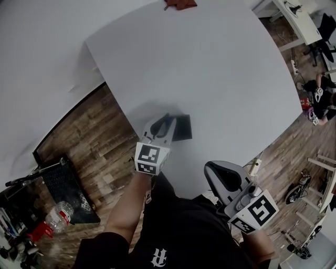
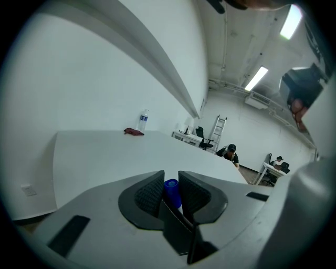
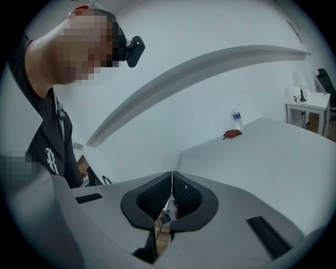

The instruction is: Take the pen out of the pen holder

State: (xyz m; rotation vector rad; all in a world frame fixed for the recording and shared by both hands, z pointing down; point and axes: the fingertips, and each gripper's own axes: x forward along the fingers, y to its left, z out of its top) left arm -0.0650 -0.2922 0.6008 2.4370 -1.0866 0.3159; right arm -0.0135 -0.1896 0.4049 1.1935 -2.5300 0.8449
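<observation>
A black pen holder (image 1: 182, 127) stands near the front edge of the white table (image 1: 210, 79). My left gripper (image 1: 164, 122) reaches over it from the near side. In the left gripper view, a pen with a blue cap (image 2: 171, 190) sticks up out of the dark holder (image 2: 176, 236), and the two pads of the left gripper (image 2: 171, 181) close against the cap's sides. My right gripper (image 1: 212, 171) is held off the table's near edge, to the right of my body. Its jaws (image 3: 171, 178) meet with nothing between them.
A red cloth (image 1: 180, 3) and a water bottle (image 2: 143, 121) lie at the table's far end. On the wooden floor at the left are a black crate (image 1: 65, 189) and a plastic bottle (image 1: 59, 215). A person sits at the far right (image 1: 323, 97).
</observation>
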